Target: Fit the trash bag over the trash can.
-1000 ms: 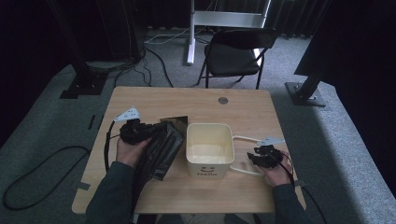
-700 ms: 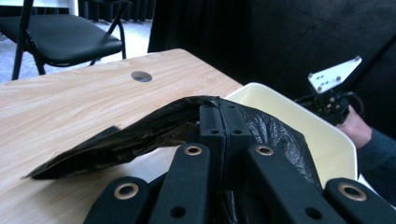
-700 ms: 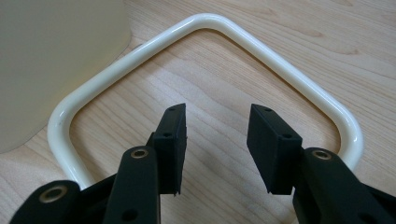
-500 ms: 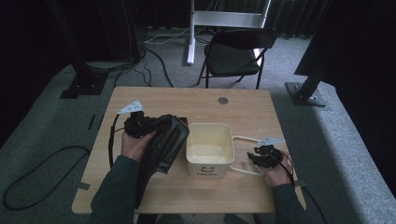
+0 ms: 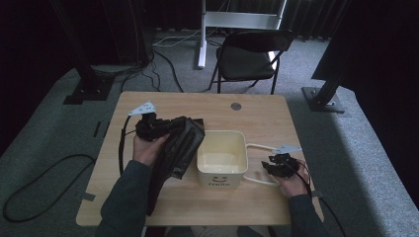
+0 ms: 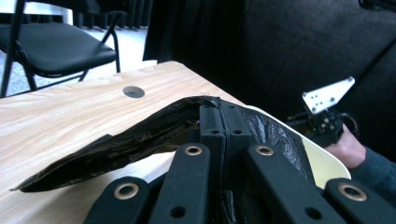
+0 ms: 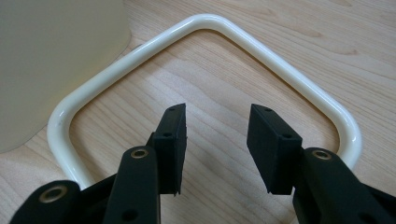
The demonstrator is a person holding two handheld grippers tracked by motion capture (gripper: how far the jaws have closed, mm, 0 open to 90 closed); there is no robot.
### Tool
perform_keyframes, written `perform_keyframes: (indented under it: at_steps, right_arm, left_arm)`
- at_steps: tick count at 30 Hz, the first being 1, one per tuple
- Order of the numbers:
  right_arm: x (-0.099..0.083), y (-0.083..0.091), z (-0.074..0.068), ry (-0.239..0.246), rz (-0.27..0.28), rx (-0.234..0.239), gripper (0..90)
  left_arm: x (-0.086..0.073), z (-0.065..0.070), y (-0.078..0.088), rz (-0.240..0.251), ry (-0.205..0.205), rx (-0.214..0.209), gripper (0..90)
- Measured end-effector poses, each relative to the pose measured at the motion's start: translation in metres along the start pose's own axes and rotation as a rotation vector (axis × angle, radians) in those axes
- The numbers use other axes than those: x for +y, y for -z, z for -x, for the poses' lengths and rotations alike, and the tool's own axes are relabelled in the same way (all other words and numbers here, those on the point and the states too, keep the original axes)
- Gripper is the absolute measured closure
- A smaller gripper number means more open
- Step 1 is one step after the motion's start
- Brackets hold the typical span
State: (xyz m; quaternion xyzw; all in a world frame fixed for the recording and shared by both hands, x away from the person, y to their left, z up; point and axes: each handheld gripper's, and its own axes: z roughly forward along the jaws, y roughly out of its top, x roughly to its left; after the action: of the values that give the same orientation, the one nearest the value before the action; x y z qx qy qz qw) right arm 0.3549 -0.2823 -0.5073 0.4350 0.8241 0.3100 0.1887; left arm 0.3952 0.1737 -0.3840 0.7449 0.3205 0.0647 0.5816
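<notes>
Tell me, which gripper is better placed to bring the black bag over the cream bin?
Left. The left gripper is shut on the black bag beside the cream bin; the right gripper has open jaws, holding nothing, inside the bin's handle.

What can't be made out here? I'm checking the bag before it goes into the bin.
- Bag mouth: high view, lost in dark folds.
- Bin floor: left gripper view, hidden by the bag and left gripper.
- Handle ends: right gripper view, cut by the bottom edge.
</notes>
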Motion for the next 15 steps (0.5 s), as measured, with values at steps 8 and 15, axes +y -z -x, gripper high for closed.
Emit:
perform_keyframes:
  at_steps: [8, 15]
  right_arm:
    - [0.003, 0.004, -0.001, 0.004, 0.014, 0.0, 56.9]
    - [0.012, 0.015, -0.004, 0.014, 0.056, -0.003, 56.8]
  left_arm:
    - [-0.001, 0.01, -0.008, -0.02, -0.027, -0.047, 90.0]
    - [-0.001, 0.016, -0.015, -0.036, -0.038, -0.079, 90.0]
